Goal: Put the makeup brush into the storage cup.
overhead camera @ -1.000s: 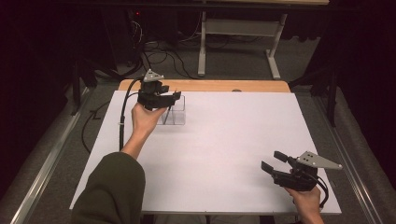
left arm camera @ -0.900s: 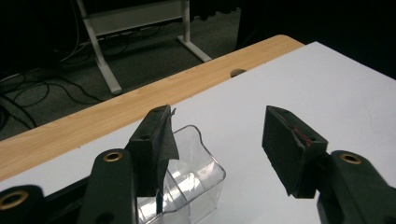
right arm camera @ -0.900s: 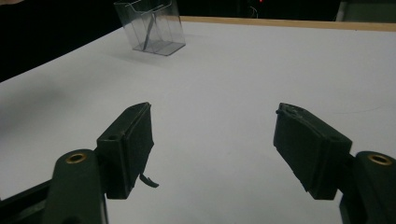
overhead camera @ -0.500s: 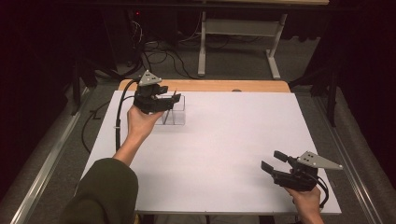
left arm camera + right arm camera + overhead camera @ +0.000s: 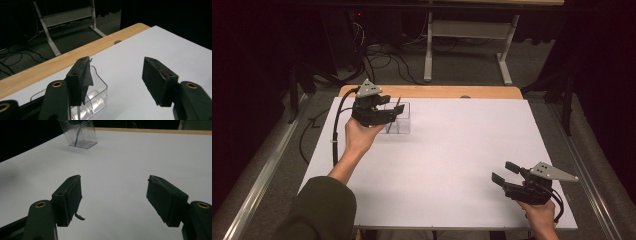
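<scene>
Left claw (image 5: 388,113) backed off, opening; right claw view shows stick (image 5: 78,132) inside clear box (image 5: 79,133).

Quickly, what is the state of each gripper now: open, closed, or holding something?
Left gripper: open, jaws have just been opening, nothing between them, beside the clear box.
Right gripper: open, holding nothing, over the white table.

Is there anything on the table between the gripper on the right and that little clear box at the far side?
Nothing visible. From the right gripper, whose jaws are open and empty, bare white table runs up to the clear box. The left gripper sits at the box itself.
</scene>
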`<action>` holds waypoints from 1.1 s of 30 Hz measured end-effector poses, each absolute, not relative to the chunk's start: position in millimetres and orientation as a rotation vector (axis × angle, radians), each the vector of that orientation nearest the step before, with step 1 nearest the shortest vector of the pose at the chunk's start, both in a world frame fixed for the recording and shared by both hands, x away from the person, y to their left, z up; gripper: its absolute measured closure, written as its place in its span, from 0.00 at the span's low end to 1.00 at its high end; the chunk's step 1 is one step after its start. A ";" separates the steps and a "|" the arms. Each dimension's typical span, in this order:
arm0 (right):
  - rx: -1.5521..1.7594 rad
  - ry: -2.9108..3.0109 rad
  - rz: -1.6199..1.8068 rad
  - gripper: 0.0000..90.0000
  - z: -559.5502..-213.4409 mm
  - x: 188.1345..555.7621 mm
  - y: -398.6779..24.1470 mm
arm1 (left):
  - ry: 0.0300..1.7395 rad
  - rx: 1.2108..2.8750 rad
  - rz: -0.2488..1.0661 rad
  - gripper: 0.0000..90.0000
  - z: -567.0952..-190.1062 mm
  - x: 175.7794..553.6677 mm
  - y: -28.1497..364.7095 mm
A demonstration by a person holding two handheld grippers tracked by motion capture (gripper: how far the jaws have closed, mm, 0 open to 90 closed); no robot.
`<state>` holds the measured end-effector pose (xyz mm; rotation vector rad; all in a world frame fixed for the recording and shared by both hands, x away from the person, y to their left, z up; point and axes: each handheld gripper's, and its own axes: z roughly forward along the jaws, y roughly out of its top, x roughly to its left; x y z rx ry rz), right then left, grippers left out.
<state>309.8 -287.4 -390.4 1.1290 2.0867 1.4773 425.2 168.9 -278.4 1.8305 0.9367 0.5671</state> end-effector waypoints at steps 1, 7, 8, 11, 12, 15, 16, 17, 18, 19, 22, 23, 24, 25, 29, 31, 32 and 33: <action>1.127 2.086 1.476 0.33 -390.2 309.5 -287.6 | 0.935 1.829 0.566 0.44 -278.5 424.1 169.2; 1.129 2.079 1.479 0.33 -390.2 309.4 -288.5 | 0.937 1.818 0.564 0.44 -280.2 418.1 174.6; 1.135 2.077 1.482 0.33 -390.1 309.3 -289.1 | 0.937 1.814 0.562 0.44 -280.4 417.2 175.7; 1.136 2.064 1.487 0.33 -389.6 309.4 -290.9 | 0.941 1.784 0.557 0.44 -281.7 412.6 179.5; 1.135 2.061 1.489 0.33 -389.5 309.1 -291.6 | 0.941 1.780 0.553 0.44 -282.5 411.1 180.4; 1.144 2.050 1.493 0.33 -389.6 309.1 -293.7 | 0.940 1.786 0.546 0.45 -284.5 406.8 181.1; 1.149 2.050 1.494 0.33 -389.5 308.9 -294.0 | 0.937 1.785 0.547 0.45 -285.0 404.8 181.1; 1.146 2.045 1.500 0.33 -389.3 309.0 -294.6 | 0.935 1.782 0.546 0.45 -285.0 403.7 181.4; 1.143 2.044 1.505 0.33 -389.1 308.9 -295.0 | 0.933 1.779 0.546 0.45 -284.7 402.1 181.9; 1.141 2.042 1.510 0.33 -388.9 308.7 -295.3 | 0.931 1.777 0.547 0.45 -284.2 400.6 182.4; 1.147 2.042 1.508 0.33 -388.9 308.8 -295.7 | 0.921 1.768 0.553 0.45 -282.8 395.9 183.3; 1.147 2.042 1.508 0.33 -389.2 309.1 -295.8 | 0.918 1.768 0.553 0.45 -282.7 395.1 183.5; 1.148 2.044 1.507 0.33 -389.3 309.3 -295.8 | 0.915 1.767 0.553 0.45 -282.6 393.6 183.6; 1.153 2.043 1.506 0.33 -389.4 309.4 -295.7 | 0.912 1.769 0.551 0.45 -282.7 392.8 183.8; 1.154 2.044 1.506 0.33 -389.7 309.7 -295.2 | 0.901 1.773 0.556 0.45 -284.4 386.7 185.2; 1.151 2.046 1.500 0.33 -389.7 309.6 -294.8 | 0.899 1.767 0.554 0.45 -285.9 383.5 186.3; 1.151 2.047 1.500 0.33 -389.9 309.7 -294.3 | 0.897 1.764 0.552 0.45 -286.7 382.2 187.3; 1.151 2.051 1.495 0.33 -390.2 309.9 -294.0 | 0.899 1.758 0.550 0.45 -287.5 381.1 188.0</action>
